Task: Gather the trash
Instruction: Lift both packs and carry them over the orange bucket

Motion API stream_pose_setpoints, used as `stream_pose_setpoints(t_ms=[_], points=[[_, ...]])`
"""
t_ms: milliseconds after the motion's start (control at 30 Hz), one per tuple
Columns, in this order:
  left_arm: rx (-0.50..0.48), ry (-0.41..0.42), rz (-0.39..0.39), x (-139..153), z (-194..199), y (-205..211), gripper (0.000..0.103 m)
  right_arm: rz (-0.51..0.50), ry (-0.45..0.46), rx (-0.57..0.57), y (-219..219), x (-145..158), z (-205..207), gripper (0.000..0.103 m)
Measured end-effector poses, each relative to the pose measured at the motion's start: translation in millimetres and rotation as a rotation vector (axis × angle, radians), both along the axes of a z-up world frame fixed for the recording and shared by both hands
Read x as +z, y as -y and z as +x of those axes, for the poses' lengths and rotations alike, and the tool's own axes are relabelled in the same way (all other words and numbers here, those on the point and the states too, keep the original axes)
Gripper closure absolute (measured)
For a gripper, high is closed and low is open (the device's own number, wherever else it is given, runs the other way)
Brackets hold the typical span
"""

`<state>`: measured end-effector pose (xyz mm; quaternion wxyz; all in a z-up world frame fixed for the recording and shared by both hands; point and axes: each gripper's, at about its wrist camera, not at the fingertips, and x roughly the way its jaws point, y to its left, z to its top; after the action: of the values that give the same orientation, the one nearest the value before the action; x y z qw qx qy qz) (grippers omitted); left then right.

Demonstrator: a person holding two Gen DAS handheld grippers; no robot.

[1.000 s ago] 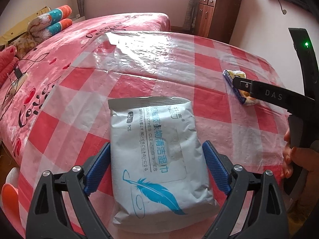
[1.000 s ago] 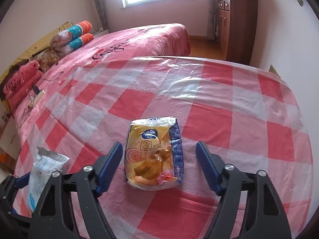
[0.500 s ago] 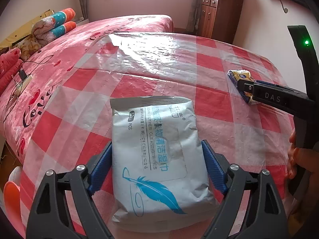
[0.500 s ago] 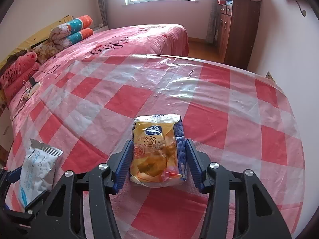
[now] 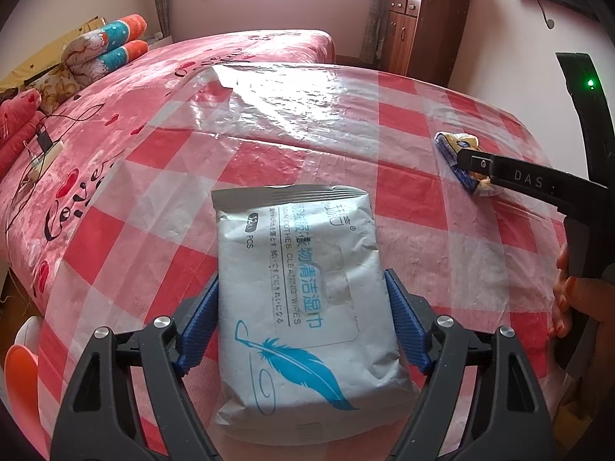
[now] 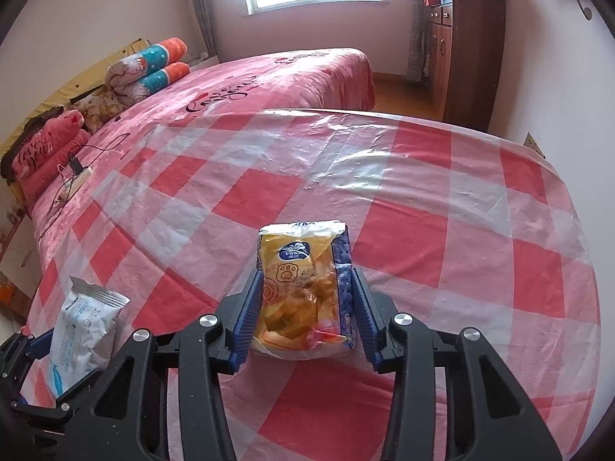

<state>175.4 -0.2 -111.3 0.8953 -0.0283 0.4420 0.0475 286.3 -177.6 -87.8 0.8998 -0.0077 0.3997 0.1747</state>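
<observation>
A white wet-wipes pack [image 5: 292,238] with a blue feather print lies on the checked table [image 5: 415,207]. My left gripper [image 5: 301,276] has its jaws closing, and the blue pads meet the pack's two long sides. A yellow tissue pack [image 6: 300,253] with a blue edge sits between the fingers of my right gripper [image 6: 305,271]. Its jaws are closing too, and the pads squeeze the pack's sides. The right wrist view shows the wipes pack [image 6: 84,326] at lower left. In the left wrist view the tissue pack [image 5: 457,142] lies at the right.
Clear plastic covers the red-and-white cloth. A pink bed [image 5: 153,88] with rolled bedding [image 5: 107,46] borders the table's left and far sides. A brown cabinet [image 5: 419,30] stands at the back right. A person's hand [image 5: 576,296] holds the right tool. An orange object [image 5: 19,376] sits low at the left.
Both pairs of jaws have narrowed from well apart to touching their packs. The right pads now pinch the yellow tissue pack. Neither hand has shifted.
</observation>
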Motion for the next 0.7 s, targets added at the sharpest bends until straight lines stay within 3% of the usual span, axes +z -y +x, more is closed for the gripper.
stream_pose_setpoints(t_ms=[567,700], points=[[-0.002,-0.011,-0.052,6,-30,-23,0.024,0.014,0.056,0.018,-3,11,-17,0.059],[-0.014,-0.001,-0.049,10,-39,-27,0.024,0.054,0.02,0.028,-5,8,-18,0.059]])
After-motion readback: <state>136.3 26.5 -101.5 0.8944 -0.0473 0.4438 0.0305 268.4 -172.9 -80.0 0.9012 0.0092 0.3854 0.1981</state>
